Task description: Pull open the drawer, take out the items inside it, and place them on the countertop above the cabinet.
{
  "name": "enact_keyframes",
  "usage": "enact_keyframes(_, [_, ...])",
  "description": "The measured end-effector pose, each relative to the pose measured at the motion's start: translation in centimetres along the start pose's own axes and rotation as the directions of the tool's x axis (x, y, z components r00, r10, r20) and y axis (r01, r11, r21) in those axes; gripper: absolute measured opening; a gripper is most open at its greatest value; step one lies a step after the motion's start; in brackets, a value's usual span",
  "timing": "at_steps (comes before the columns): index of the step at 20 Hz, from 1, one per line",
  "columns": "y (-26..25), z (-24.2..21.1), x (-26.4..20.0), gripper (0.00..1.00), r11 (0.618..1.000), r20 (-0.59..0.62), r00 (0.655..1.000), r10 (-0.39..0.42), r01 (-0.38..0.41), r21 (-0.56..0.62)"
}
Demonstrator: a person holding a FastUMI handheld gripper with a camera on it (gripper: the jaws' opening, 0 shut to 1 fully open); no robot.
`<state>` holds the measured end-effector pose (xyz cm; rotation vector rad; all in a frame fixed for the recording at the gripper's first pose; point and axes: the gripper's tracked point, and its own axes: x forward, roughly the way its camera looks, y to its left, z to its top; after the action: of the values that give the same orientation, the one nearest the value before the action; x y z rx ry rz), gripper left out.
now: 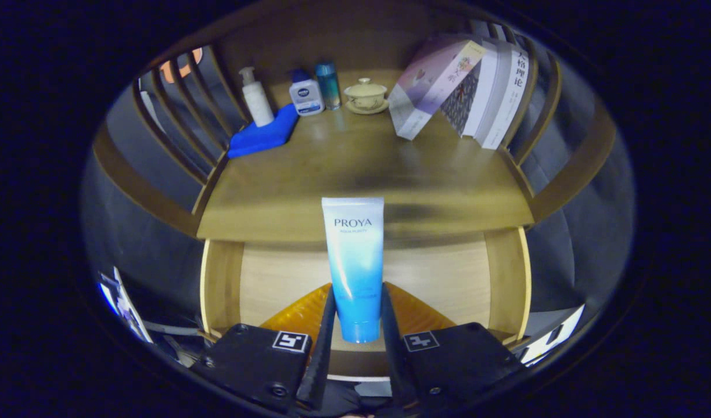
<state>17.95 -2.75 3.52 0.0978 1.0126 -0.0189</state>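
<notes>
A: What has the gripper (355,316) got?

B: A blue-and-white tube (354,261), standing upright with its cap end down. Both fingers press on its lower part, one on each side, so the gripper is closed down to the tube's width.

A: And where is it relative to the drawer?

B: The drawer (219,284) is pulled open right under the fingers. Its pale wooden bottom shows on both sides of the tube, and an orange item (416,310) lies in it just behind the fingertips, spreading out to either side. I cannot tell what that item is. The tube's upper end rises in front of the counter (361,168) edge.

A: What is on the counter?

B: All well beyond the fingers. Far ahead and to the left, a white pump bottle (257,103) stands at the edge of a folded blue cloth (262,136). Next to that are a small white bottle with a blue cap (306,93) and a slim blue bottle (328,85). A lidded cup on a saucer (365,96) sits almost straight ahead. To the right, several books (466,90) lean over against the side rail.

A: Anything around the counter?

B: Curved wooden slats (181,116) rise on both sides.
</notes>
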Motion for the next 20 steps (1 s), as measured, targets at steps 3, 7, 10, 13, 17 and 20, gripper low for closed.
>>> enact_keyframes(3, [0.9, 2.4, 1.2, 0.46, 1.000, 0.003, 1.000, 0.003, -0.003, 0.019])
enact_keyframes(7, [1.3, 5.0, 3.3, 0.46, 0.999, 0.017, 0.999, -0.041, 0.041, 0.001])
enact_keyframes(10, [0.8, 6.4, 5.4, 0.46, 0.997, 0.032, 0.996, -0.081, 0.081, 0.007])
enact_keyframes(13, [1.3, 6.6, 6.1, 0.46, 0.998, 0.044, 0.997, -0.070, 0.070, 0.006])
enact_keyframes(17, [0.2, 8.2, 8.2, 0.46, 0.996, 0.082, 0.994, -0.078, 0.075, 0.042])
enact_keyframes(20, [0.3, 8.5, 8.3, 0.51, 0.996, 0.114, 0.992, -0.056, 0.047, 0.073])
